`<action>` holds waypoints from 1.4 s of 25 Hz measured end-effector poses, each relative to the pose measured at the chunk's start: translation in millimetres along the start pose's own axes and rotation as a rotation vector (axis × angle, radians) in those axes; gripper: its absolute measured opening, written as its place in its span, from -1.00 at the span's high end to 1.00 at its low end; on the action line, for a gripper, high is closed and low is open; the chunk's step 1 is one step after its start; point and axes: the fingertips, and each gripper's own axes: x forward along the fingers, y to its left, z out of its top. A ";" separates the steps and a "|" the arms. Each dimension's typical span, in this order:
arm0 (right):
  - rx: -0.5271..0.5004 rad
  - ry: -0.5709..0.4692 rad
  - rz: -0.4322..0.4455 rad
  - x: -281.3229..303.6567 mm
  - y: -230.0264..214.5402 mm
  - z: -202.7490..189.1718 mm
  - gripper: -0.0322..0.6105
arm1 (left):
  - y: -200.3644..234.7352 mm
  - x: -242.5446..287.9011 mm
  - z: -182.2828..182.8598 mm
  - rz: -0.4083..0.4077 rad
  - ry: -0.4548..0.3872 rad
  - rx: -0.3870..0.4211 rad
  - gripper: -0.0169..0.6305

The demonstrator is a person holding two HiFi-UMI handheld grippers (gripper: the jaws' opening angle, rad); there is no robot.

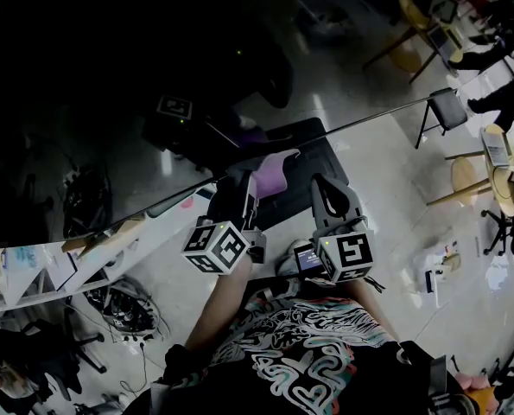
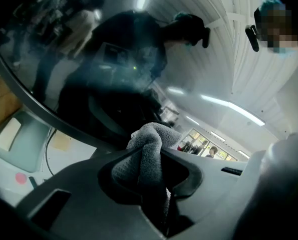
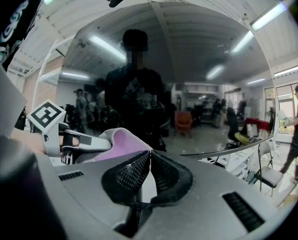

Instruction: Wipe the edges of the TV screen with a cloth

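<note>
left gripper (image 2: 158, 159) pinches the bunched cloth (image 2: 150, 136) against the tv screen (image 1: 110, 76) edge, set to wipe; right gripper (image 3: 150, 156) (jaws together, empty) hovers just beside that edge.

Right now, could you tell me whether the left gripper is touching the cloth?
Touching. The left gripper view shows the left gripper with its jaws shut on the cloth, which bulges out above them.

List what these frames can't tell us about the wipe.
Cloth contact with the TV screen edge: head view, left hand-held gripper covers it.
Screen's other edges: head view, dark or cut off by the frame.
Dust or smears on the screen: every view, dim and full of reflections.
Cloth's full size: left gripper view, bunched between the jaws.
</note>
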 end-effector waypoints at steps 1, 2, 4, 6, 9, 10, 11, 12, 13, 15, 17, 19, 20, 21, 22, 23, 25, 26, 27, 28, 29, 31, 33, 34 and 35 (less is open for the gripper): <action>0.001 0.001 0.001 0.5 -1.3 -0.4 0.80 | -1.2 1.7 -0.8 -0.004 0.001 -0.009 0.65; 0.004 0.001 0.001 0.9 -2.4 -0.9 0.80 | -2.4 3.3 -1.6 -0.007 0.002 -0.015 0.65; 0.005 0.002 0.002 1.2 -5.3 -1.8 0.80 | -5.0 6.1 -3.4 -0.011 0.004 -0.018 0.65; 0.007 0.001 0.002 1.0 -9.7 -1.7 0.80 | -8.3 9.3 -5.5 -0.014 0.005 -0.022 0.65; 0.014 -0.002 -0.001 1.1 -15.9 0.7 0.80 | -12.5 13.3 -7.6 -0.015 0.005 -0.029 0.65; 0.015 -0.002 0.000 1.6 -16.8 0.9 0.80 | -13.1 14.1 -7.7 -0.016 0.005 -0.032 0.65; 0.016 -0.001 0.002 2.3 -17.0 1.1 0.80 | -13.4 14.9 -7.6 -0.016 0.005 -0.036 0.65; 0.017 -0.001 0.003 3.0 -17.9 1.0 0.80 | -13.6 15.8 -7.4 -0.017 0.004 -0.040 0.65; 0.017 -0.001 0.001 3.3 -19.5 0.6 0.80 | -14.0 16.8 -7.5 -0.018 0.003 -0.044 0.65; 0.021 -0.004 0.002 3.2 -22.7 0.0 0.80 | -15.9 18.8 -8.5 -0.020 0.003 -0.052 0.65; 0.032 -0.006 0.002 2.8 -26.1 -0.7 0.80 | -17.9 20.6 -9.7 -0.023 0.003 -0.061 0.65; 0.037 -0.006 0.005 2.5 -29.1 -2.6 0.80 | -19.3 21.7 -10.5 -0.024 0.003 -0.070 0.65; 0.038 -0.006 0.006 2.7 -30.3 -2.9 0.80 | -19.9 22.3 -10.7 -0.024 0.002 -0.072 0.65; 0.038 -0.006 0.007 3.0 -31.6 -2.6 0.80 | -20.5 23.1 -10.8 -0.023 0.001 -0.073 0.65; 0.038 -0.007 0.008 3.3 -33.1 -2.3 0.80 | -21.2 24.1 -10.8 -0.023 -0.001 -0.074 0.65; 0.039 -0.007 0.009 3.7 -34.4 -2.3 0.80 | -22.0 25.2 -10.8 -0.023 -0.002 -0.074 0.65; 0.040 -0.008 0.015 4.4 -36.1 -2.6 0.80 | -23.2 27.1 -10.9 -0.022 -0.003 -0.073 0.65; 0.041 -0.010 0.018 4.8 -36.7 -2.6 0.80 | -23.6 28.0 -11.2 -0.021 -0.002 -0.071 0.65; 0.042 -0.012 0.021 5.0 -37.6 -2.4 0.80 | -24.0 29.0 -11.6 -0.021 -0.002 -0.071 0.65; 0.042 -0.014 0.022 5.0 -38.8 -2.3 0.80 | -24.8 29.9 -12.2 -0.022 -0.002 -0.072 0.65; 0.041 -0.016 0.022 4.6 -40.3 -2.2 0.80 | -26.0 30.7 -13.0 -0.024 -0.003 -0.073 0.65; 0.041 -0.016 0.021 2.9 -43.6 -2.4 0.80 | -29.0 32.0 -14.3 -0.026 -0.004 -0.073 0.65; 0.042 -0.015 0.020 2.1 -47.0 -2.8 0.80 | -31.7 34.3 -15.5 -0.028 -0.004 -0.073 0.65; 0.045 -0.014 0.019 2.4 -49.0 -3.1 0.80 | -32.6 36.0 -16.2 -0.028 -0.003 -0.073 0.65; 0.047 -0.013 0.018 3.0 -51.2 -3.7 0.80 | -33.3 38.0 -17.1 -0.028 -0.001 -0.073 0.65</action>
